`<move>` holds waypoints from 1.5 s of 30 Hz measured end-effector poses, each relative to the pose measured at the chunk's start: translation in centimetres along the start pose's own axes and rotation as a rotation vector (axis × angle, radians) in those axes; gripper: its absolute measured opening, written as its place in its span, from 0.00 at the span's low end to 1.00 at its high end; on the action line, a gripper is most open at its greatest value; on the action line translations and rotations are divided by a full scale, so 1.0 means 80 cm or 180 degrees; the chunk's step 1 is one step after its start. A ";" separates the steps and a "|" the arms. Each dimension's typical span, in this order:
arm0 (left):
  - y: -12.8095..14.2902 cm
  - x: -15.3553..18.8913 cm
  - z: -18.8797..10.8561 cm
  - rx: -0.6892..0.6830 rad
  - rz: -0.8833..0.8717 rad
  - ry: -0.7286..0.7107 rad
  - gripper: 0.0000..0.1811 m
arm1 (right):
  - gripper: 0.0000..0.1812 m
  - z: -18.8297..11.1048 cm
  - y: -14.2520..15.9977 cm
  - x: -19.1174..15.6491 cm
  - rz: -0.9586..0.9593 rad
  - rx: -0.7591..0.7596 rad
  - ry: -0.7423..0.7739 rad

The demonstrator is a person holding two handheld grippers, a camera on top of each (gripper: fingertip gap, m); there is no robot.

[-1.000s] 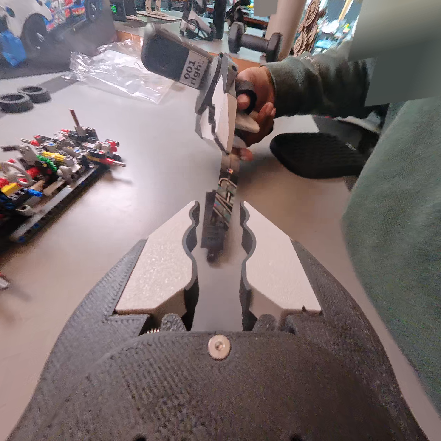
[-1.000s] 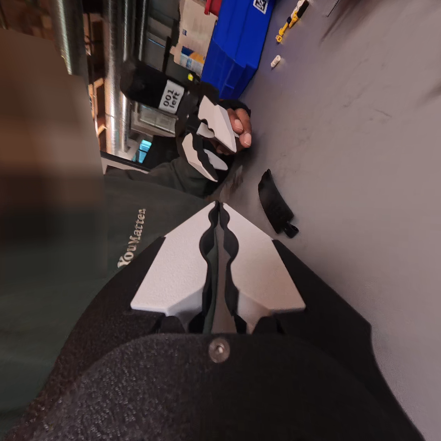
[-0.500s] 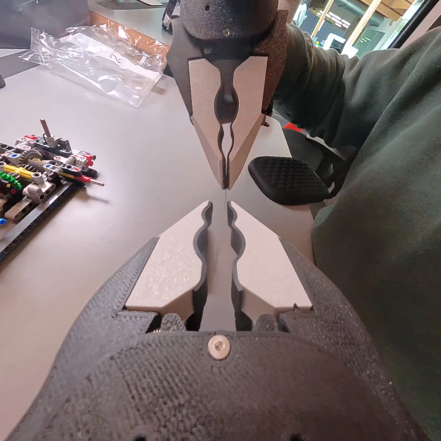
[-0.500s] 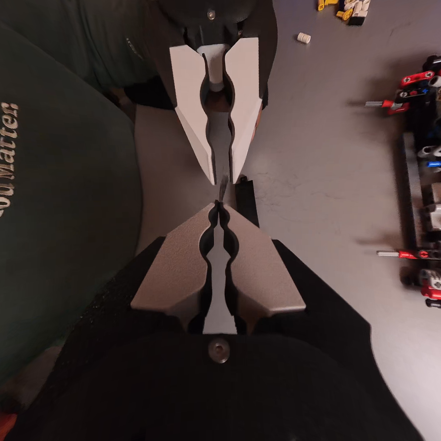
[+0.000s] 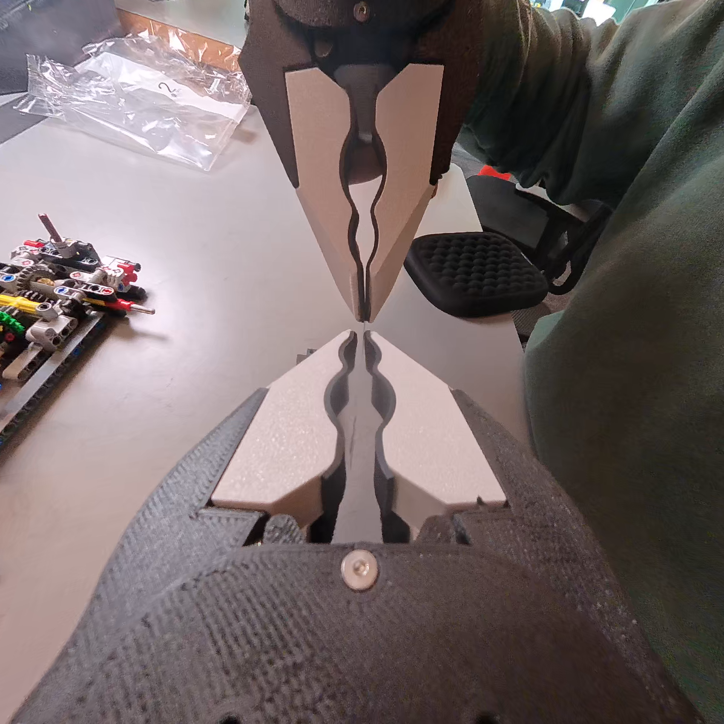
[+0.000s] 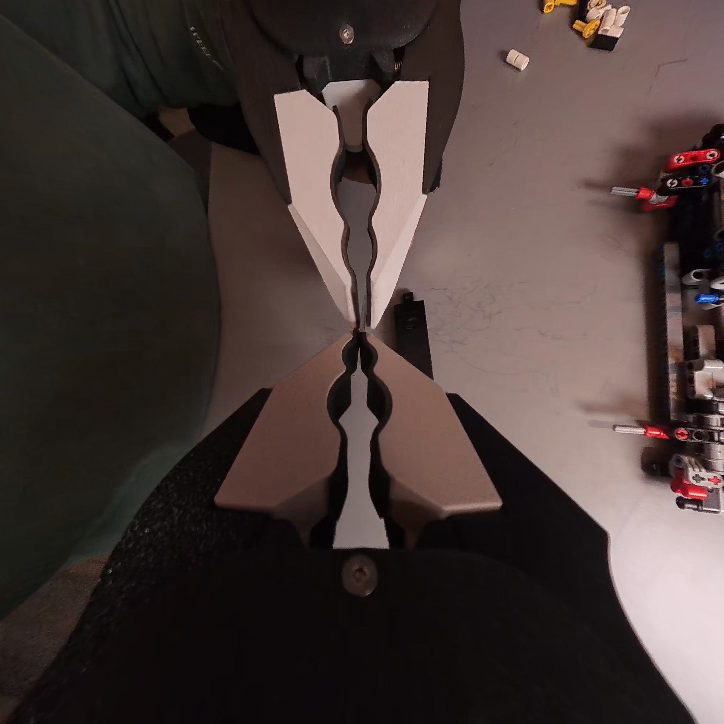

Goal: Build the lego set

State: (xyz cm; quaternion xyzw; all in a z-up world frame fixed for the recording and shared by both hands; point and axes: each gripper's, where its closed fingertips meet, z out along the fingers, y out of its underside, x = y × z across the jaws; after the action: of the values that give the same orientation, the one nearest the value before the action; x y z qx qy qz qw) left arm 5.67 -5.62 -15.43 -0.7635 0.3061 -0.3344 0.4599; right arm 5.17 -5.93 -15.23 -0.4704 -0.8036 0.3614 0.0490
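Wrist views face each other closely, sharing both claw tips

Two grippers (image 5: 359, 333) (image 5: 363, 313), one lego chassis (image 5: 51, 297), one plastic bag (image 5: 133, 102), one black panel (image 6: 411, 333)

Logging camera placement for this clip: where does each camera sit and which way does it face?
Left wrist: on left gripper, facing right gripper tip to tip; green sleeve right.
Right wrist: on right gripper, facing left gripper; green clothing left.
Shared: both grippers, thin strip between tips, lego chassis, table.
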 end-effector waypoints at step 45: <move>-0.097 -0.057 -0.114 0.2904 -0.2066 0.0609 0.00 | 0.14 -0.015 -0.053 0.012 0.1214 0.3256 0.0474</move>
State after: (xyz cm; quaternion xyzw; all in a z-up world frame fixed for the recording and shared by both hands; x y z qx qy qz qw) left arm -3.00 -3.57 -6.20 -0.5087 -0.0794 -0.6247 0.5871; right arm 2.09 -5.77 -11.99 -0.5481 -0.4203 0.6741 0.2617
